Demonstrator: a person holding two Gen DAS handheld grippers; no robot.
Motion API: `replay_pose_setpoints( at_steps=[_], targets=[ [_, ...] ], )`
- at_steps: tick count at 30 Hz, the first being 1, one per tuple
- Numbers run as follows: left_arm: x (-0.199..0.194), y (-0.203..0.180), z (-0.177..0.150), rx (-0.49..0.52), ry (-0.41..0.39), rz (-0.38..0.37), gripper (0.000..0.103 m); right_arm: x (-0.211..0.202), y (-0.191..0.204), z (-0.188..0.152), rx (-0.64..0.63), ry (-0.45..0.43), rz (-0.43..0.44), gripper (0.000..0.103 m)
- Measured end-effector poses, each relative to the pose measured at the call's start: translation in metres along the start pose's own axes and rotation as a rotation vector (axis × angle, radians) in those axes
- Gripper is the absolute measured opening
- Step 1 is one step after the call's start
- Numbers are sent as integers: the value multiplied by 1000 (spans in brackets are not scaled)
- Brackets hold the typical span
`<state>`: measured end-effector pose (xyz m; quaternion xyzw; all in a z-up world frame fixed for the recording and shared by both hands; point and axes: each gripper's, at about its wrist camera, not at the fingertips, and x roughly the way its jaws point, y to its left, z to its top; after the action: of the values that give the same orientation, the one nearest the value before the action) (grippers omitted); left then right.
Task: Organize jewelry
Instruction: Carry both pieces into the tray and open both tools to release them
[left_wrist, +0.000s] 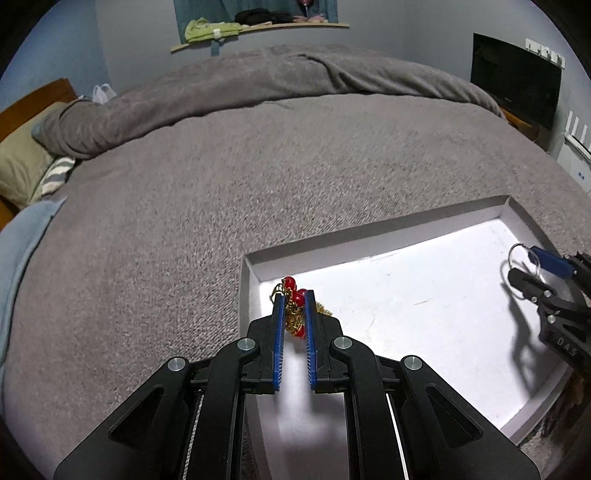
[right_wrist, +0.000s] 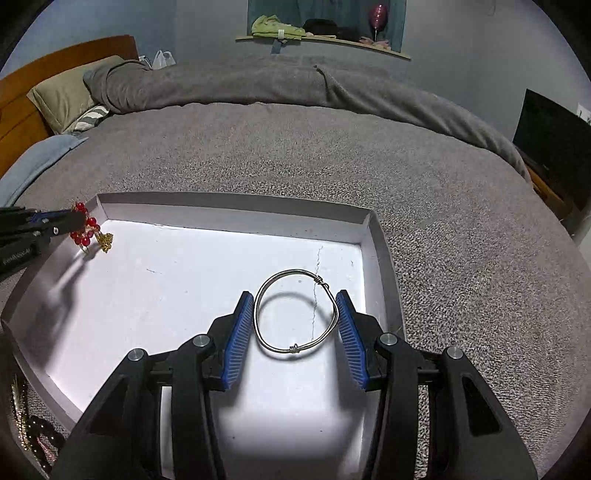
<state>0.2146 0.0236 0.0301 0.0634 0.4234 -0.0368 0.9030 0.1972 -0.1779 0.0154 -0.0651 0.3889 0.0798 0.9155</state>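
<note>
Right wrist view, nearest first: right tool (right_wrist: 295, 302) grasps a thin silver wire bangle with two twisted-wire knots (right_wrist: 295, 313), its blue ribbed pads (right_wrist: 238, 339) pressing the hoop's two sides. Hoop lies roughly flat, raised above the floor of the shallow white cardboard tray (right_wrist: 236, 212), casting a ring shadow below. Judged light, stiff but springy; a hard squeeze could push it oval or make it pop out sideways. Smooth wire looks slippery; the knots offer the best bite.

Further left in this view, the left tool (right_wrist: 75, 221) reaches over the tray's far left corner with a cluster of red beads on gold chain (right_wrist: 88, 232).

Left wrist view: left tool (left_wrist: 294, 295) is clenched on that cluster (left_wrist: 293, 312), beads and chain bunched between narrow blue pads, one bead poking out past the tips. Judged light, limp, liable to tangle or snag; loose ends will dangle. Better held by the bunched middle than by a single link. Right tool (left_wrist: 526, 266) shows at the tray's right side.

Tray sits on a grey fleecy blanket covering the bed (right_wrist: 295, 147). Beyond, a pillow and a wall shelf.
</note>
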Motion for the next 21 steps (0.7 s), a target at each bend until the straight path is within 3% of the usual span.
replay_pose_setpoints(
  at_steps=[6,9,13,17,21],
  targets=[
    [2,4,-4,-11,11,-5,14,0,2,3,7,-4,7,47],
    [-3,6,-3,-21,-14,-6,30,-3,0,3,15,-13,19,53],
    [-16,4,-3,-27,-51,-15,37,-10,-1,3,22,-40,14,64],
    [-31,2,-3,-27,-92,-6,58,-19,-6,4,41,-75,17,75],
    [-54,0,-7,-33,-143,2,68,-37,-11,1,67,-134,14,90]
  ],
)
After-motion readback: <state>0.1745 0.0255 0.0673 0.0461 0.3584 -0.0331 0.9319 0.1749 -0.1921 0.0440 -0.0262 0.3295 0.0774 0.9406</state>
